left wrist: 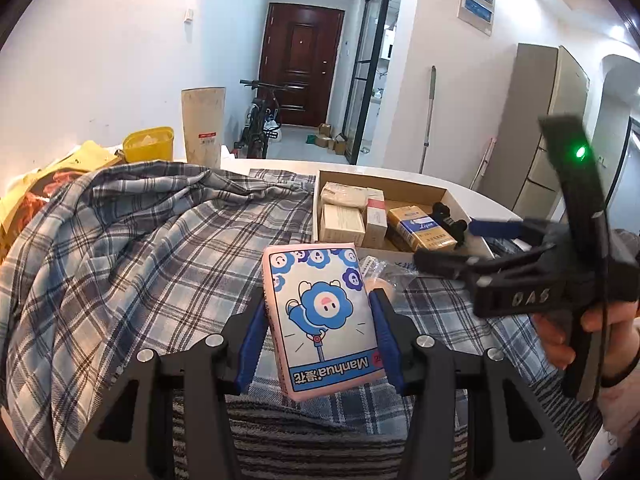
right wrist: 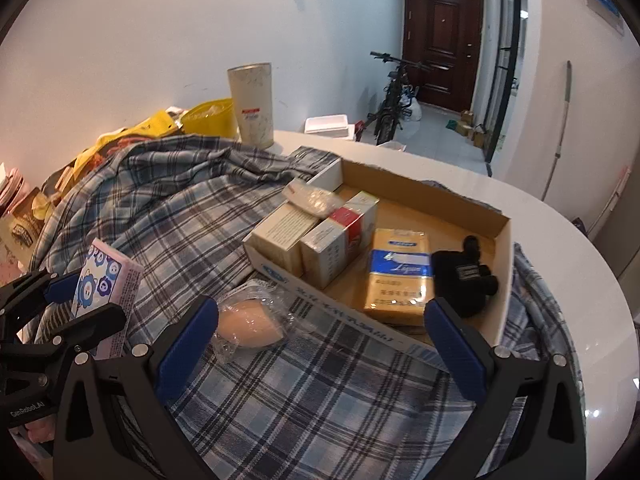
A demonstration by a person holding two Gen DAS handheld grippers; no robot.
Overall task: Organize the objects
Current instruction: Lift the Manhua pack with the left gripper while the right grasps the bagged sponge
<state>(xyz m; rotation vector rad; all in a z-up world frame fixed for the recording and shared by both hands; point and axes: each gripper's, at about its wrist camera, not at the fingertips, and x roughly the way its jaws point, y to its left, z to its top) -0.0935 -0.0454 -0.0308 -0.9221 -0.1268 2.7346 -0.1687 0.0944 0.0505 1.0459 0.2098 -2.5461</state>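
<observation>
Left gripper (left wrist: 320, 320) clamps tissue pack (left wrist: 322, 316); right gripper (right wrist: 320, 344) wide, empty. Advise: carry pack level over box (right wrist: 504, 280), lower into free corner, release gently.

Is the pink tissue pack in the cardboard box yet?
Out. The left gripper holds the tissue pack above the plaid cloth, short of the cardboard box.
</observation>
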